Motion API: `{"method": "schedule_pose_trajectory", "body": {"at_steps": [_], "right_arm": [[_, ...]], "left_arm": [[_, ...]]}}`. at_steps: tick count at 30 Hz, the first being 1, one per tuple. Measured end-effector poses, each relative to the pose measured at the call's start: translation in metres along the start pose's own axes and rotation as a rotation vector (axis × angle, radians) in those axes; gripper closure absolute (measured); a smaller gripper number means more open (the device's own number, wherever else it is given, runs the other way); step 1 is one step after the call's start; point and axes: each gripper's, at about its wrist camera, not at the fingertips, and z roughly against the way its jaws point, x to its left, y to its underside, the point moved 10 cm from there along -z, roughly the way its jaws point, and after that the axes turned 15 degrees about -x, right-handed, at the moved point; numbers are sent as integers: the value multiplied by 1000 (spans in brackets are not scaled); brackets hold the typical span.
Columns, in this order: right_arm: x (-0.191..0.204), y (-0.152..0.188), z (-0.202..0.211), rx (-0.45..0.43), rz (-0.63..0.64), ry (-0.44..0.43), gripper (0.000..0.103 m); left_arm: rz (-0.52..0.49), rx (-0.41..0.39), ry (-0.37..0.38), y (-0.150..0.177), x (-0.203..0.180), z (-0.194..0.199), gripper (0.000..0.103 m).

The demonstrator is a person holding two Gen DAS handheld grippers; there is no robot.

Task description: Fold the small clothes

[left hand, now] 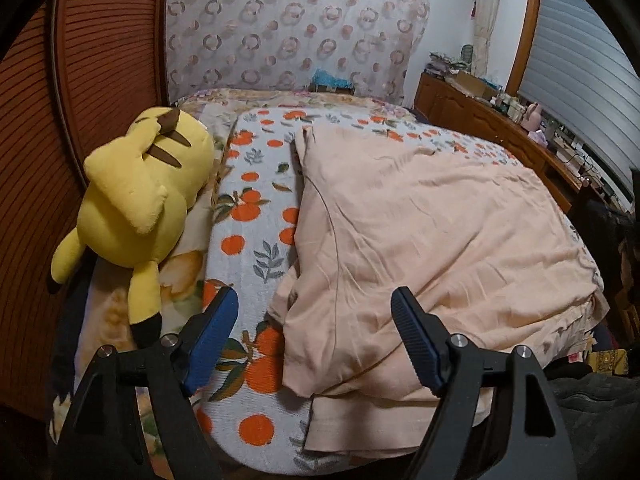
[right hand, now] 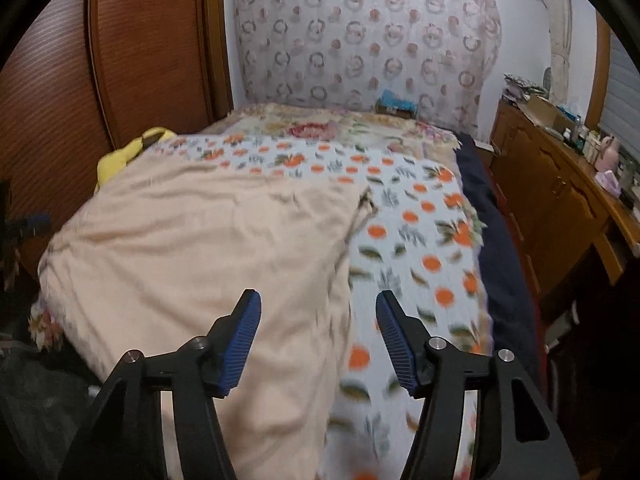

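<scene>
The peach garment (left hand: 432, 232) is being left spread on the bed (left hand: 256, 216), nothing gripped. Its near edge is being straddled by the wide left gripper (left hand: 314, 334) and the wide right gripper (right hand: 318, 334).

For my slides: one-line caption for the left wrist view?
Open left gripper above a peach garment on an orange-print towel, yellow plush toy alongside.
</scene>
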Motion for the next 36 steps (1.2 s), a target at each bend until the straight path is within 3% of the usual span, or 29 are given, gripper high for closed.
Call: {"method": "schedule_pose_trajectory", "body": {"at_steps": [5, 10, 18, 19, 21, 23, 26, 31, 34, 36], "right_arm": [[-11, -19, -71, -5, -10, -1, 39], [-31, -27, -145, 57, -64, 15, 39], [-34, -20, -209, 159, -170, -36, 40], [-33, -19, -209, 159, -159, -35, 43], [-27, -21, -211, 162, -124, -41, 76], [-17, -20, -206, 170, -97, -67, 95], [-7, -32, -204, 124, 4, -50, 96], [-20, -97, -182, -64, 58, 56, 97], [-30, -113, -190, -65, 50, 94, 96], [-29, -105, -199, -26, 67, 116, 96]], "left_arm": [[10, 14, -10, 7, 0, -10, 24], [7, 23, -19, 9, -1, -19, 24], [10, 34, -18, 14, -3, -26, 24], [13, 36, -19, 15, -2, -26, 24], [20, 40, -21, 17, -1, -26, 24], [27, 45, -22, 20, 1, -27, 24], [32, 42, -23, 21, 2, -26, 24], [41, 43, -14, 21, 1, -23, 24], [42, 39, 0, 20, -2, -22, 24], [41, 39, 2, 20, -4, -21, 24]]}}
